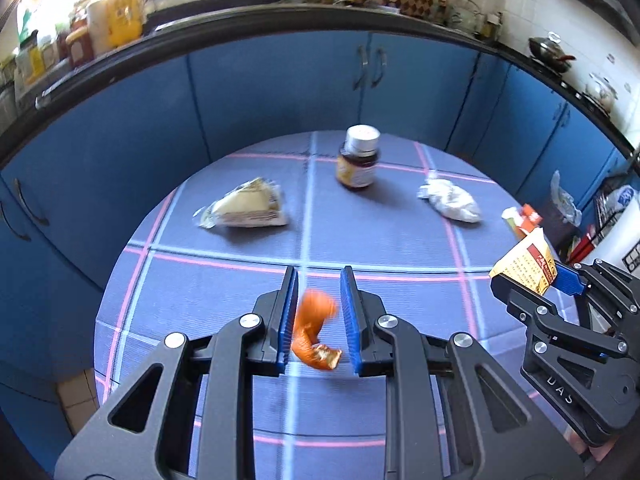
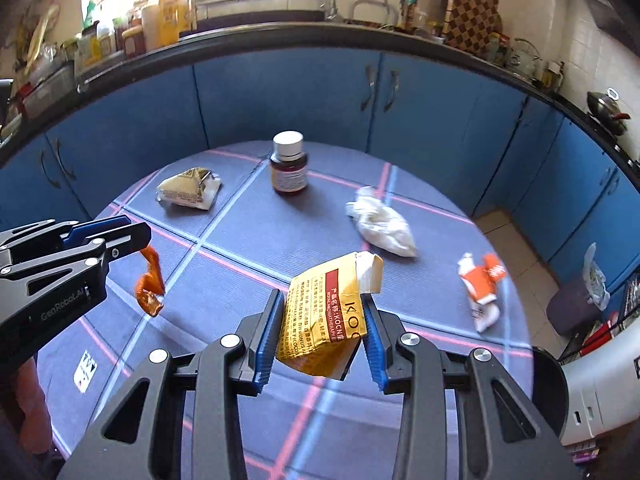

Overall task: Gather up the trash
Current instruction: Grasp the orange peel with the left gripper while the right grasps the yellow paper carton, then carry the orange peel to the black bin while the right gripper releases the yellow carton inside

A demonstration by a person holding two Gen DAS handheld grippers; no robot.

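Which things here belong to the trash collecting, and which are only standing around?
Job:
orange peel in left gripper
yellow box in right gripper
crumpled white paper
orange-white wrapper
sandwich packet

Standing around:
brown bottle, perhaps
wok

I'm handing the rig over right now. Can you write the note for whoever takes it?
Left hand-held gripper: shut on orange peel, lifted off the table.
Right hand-held gripper: shut on yellow carton, also off the table.
On the table: wrapped sandwich packet, crumpled white bag, orange-and-white wrapper, upright brown bottle.
Done: two pieces picked up.
Left: drop both, probably in the dark lined bin on the floor to the right, then collect the rest.
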